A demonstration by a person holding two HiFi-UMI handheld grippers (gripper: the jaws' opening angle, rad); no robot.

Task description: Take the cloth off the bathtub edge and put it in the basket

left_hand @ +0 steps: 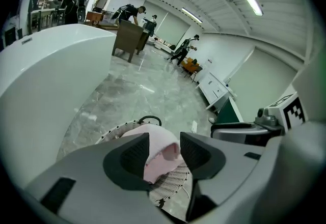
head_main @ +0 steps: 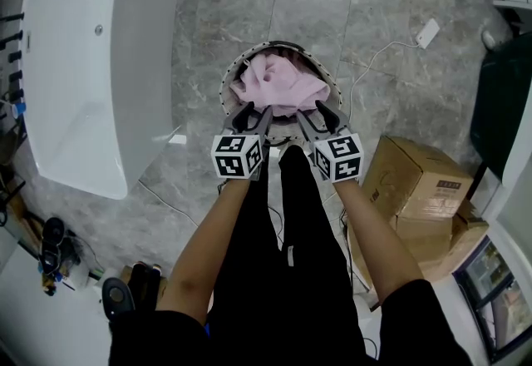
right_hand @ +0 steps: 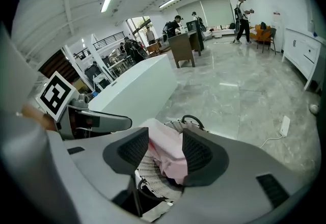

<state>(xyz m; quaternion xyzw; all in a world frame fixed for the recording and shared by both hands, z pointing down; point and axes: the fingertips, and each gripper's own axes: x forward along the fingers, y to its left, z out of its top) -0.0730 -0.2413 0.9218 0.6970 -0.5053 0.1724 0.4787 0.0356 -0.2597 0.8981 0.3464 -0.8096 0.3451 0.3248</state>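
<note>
The cloth lies in the basket at the middle of the frame, the bathtub at the left, boxes at lower right.

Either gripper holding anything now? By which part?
Nothing is held. The left gripper and right gripper both stand open. The cloth lies in the basket, showing between their jaws but not pinched.

Bright ceiling light, floor glare, fisheye edges

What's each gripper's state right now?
Left gripper: open, pink cloth between its jaws, not gripped.
Right gripper: open, same cloth between its jaws.
</note>
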